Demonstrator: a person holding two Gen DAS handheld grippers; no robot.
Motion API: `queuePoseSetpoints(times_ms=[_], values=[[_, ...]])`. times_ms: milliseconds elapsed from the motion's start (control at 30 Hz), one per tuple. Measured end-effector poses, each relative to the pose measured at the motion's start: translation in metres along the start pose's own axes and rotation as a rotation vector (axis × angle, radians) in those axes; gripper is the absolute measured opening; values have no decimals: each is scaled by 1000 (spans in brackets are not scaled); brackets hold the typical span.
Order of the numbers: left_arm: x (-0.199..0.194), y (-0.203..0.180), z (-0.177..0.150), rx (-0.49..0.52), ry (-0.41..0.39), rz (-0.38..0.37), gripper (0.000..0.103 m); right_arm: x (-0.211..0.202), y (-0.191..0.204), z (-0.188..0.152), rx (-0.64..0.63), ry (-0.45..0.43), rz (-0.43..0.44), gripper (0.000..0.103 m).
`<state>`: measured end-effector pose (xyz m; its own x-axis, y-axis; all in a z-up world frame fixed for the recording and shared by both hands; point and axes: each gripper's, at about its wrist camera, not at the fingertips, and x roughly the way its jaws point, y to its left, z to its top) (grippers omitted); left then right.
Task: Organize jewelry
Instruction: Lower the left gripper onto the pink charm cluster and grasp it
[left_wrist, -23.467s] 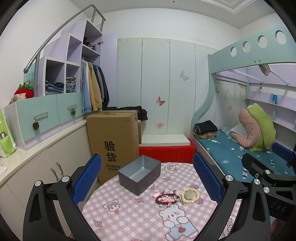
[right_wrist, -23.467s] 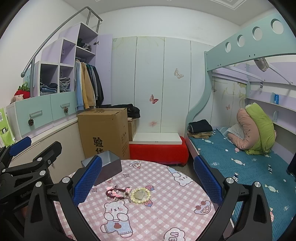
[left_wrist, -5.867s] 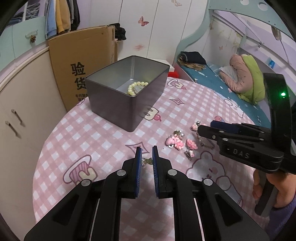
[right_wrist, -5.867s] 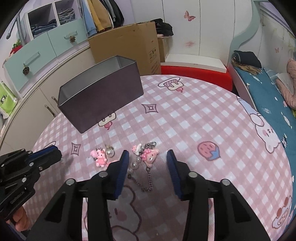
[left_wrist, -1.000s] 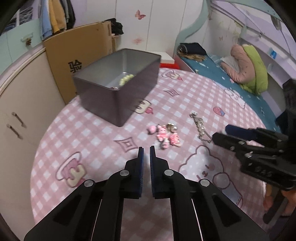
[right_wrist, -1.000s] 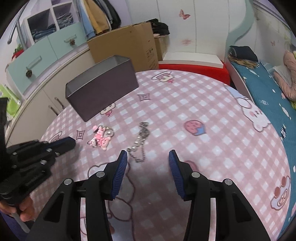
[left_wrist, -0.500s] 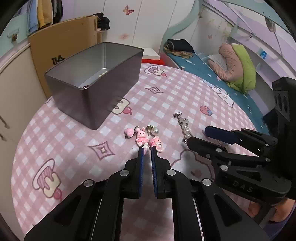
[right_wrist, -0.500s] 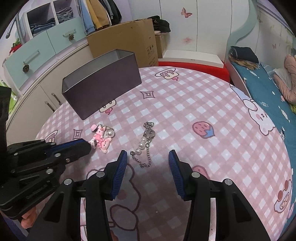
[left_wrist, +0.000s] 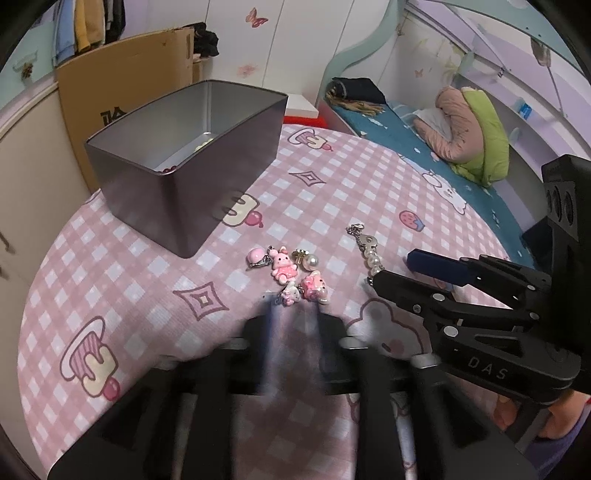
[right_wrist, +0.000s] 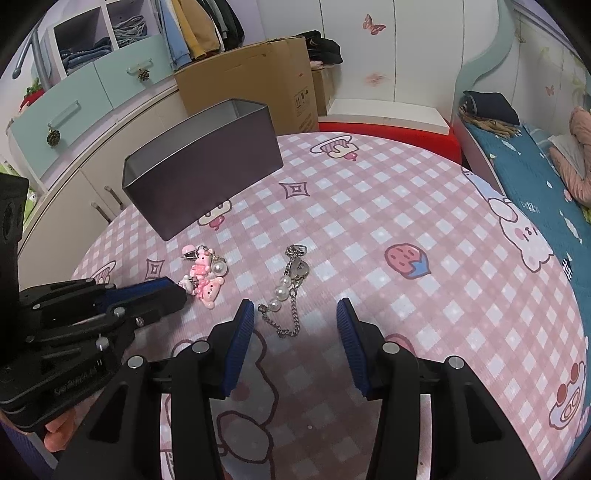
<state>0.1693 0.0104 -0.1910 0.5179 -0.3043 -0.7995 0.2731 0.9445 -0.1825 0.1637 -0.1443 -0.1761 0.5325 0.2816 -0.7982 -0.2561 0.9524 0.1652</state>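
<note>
A grey metal box (left_wrist: 192, 173) stands on the pink checked table (left_wrist: 110, 288), with beads just showing inside. A cluster of pink charms (left_wrist: 291, 271) lies in front of it; it also shows in the right wrist view (right_wrist: 203, 275). A pearl and chain piece (right_wrist: 288, 295) lies to its right. My left gripper (left_wrist: 291, 310) is blurred by motion, with its jaws spread just short of the charms. My right gripper (right_wrist: 295, 321) is open and empty, its fingers either side of the chain's near end.
A cardboard carton (right_wrist: 255, 81) and low cupboards (right_wrist: 74, 107) stand behind the table. A bunk bed (left_wrist: 461, 122) with bedding is at the right. The table's round edge falls away at the left and near sides.
My left gripper has moved forward to the pink charms and its jaws have parted from shut. My right gripper has closed in on the chain, still open.
</note>
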Motion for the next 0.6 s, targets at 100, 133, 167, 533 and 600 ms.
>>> queuePoseSetpoints(times_ms=[100, 133, 167, 533, 600], values=[[-5, -1, -2, 16, -53, 45, 67, 0, -1, -1, 4, -3, 0, 46], [-4, -1, -1, 13, -42, 34, 67, -1, -1, -1, 4, -3, 0, 46], [-2, 0, 0, 6, -35, 26, 67, -1, -1, -2, 1, -2, -3, 46], [17, -11, 7, 69, -2, 108, 48, -6, -11, -4, 15, -3, -12, 46], [17, -12, 9, 66, 3, 83, 31, -6, -10, -4, 10, -2, -15, 46]])
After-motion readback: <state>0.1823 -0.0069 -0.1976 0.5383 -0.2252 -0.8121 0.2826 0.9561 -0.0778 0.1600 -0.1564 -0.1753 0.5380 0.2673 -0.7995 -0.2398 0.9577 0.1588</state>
